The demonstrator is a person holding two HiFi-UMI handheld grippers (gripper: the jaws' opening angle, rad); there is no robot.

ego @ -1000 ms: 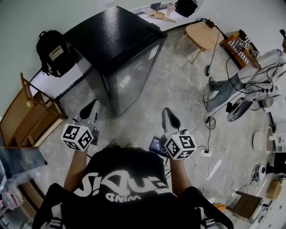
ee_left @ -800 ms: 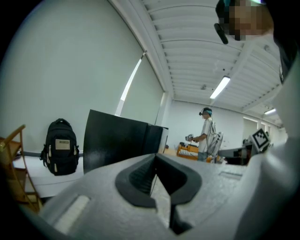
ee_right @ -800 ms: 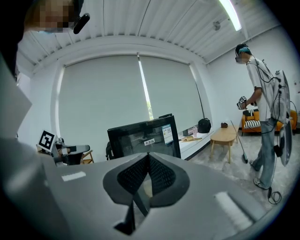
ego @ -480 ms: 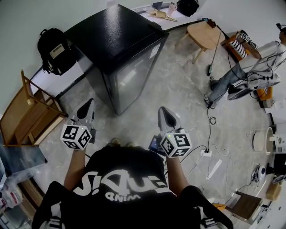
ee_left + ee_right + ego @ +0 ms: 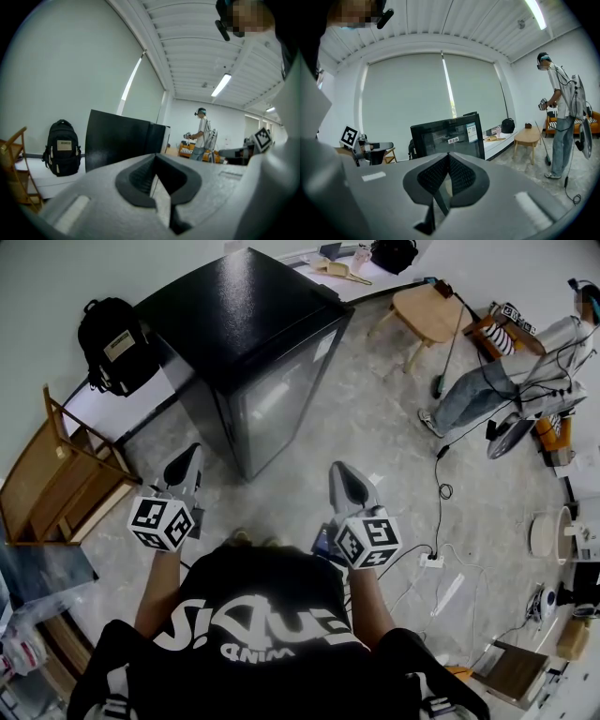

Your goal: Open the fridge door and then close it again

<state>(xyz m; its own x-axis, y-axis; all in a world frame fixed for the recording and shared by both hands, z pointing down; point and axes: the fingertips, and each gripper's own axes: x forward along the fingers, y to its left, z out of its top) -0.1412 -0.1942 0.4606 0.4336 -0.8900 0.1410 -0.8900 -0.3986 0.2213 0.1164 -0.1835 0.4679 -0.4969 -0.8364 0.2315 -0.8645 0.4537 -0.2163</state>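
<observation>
We see an evenly bright room under a ceiling strip light (image 5: 221, 85), a soft sheen on the fridge (image 5: 246, 320) top, fisheye-bent edges and dark corners.

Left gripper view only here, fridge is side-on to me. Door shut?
Observer: Shut. The right gripper view faces the fridge front, and the glass door sits flush.
Operator: Right side holding anything?
Observer: No, the right gripper has its jaws together with nothing between them.
Operator: Anything touching the fridge?
Observer: No. In the head view the left gripper and right gripper both stop short of it, with bare floor between.
</observation>
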